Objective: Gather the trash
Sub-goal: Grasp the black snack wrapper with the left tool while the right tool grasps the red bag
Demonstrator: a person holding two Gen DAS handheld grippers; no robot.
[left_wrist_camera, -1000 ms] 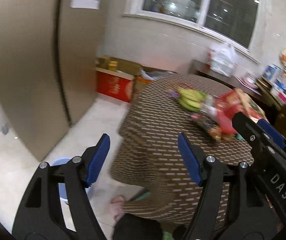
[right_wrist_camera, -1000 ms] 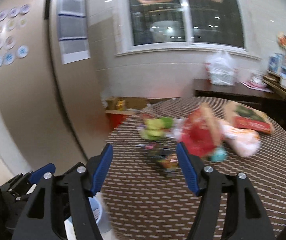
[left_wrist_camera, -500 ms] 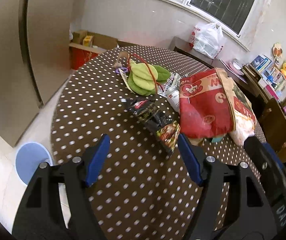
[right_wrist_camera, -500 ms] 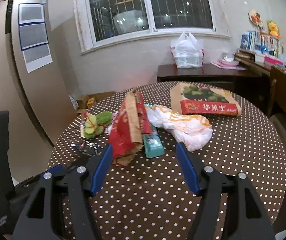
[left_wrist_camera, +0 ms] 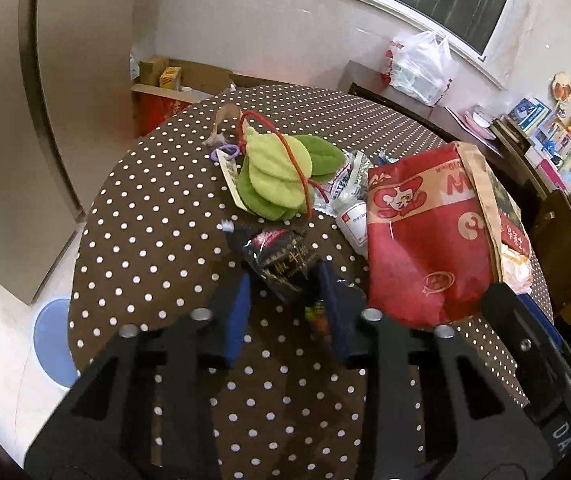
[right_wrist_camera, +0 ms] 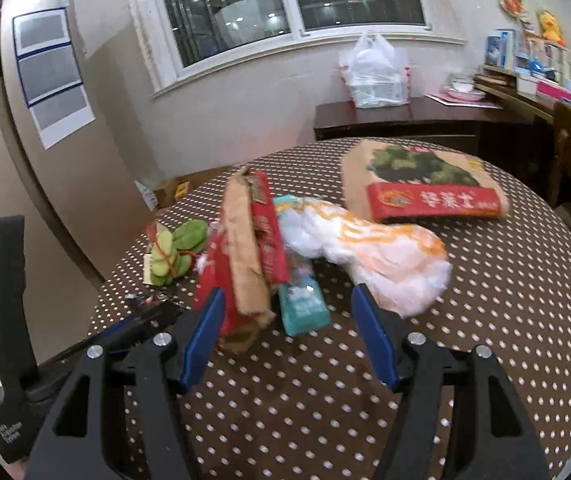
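Note:
A black snack wrapper [left_wrist_camera: 281, 260] lies on the round polka-dot table [left_wrist_camera: 157, 216]. My left gripper [left_wrist_camera: 283, 300] has its jaws partly closed on either side of the wrapper's near end; whether they grip it is unclear. A red paper bag [left_wrist_camera: 425, 240] lies just to its right and also shows in the right wrist view [right_wrist_camera: 245, 252]. My right gripper [right_wrist_camera: 287, 328] is open over the table, with a teal packet [right_wrist_camera: 303, 308] between its fingers and a white and orange plastic bag [right_wrist_camera: 377, 252] just beyond.
Green fabric leaves [left_wrist_camera: 281, 172] and small wrappers [left_wrist_camera: 345, 184] lie past the black wrapper. A printed cardboard bag [right_wrist_camera: 425, 188] lies at the table's far right. A blue bin [left_wrist_camera: 51, 340] stands on the floor at left. A wooden chair [left_wrist_camera: 565, 256] stands at right.
My left gripper has moved forward to the black wrapper and its jaws have narrowed around it. My right gripper has moved closer to the red bag and teal packet.

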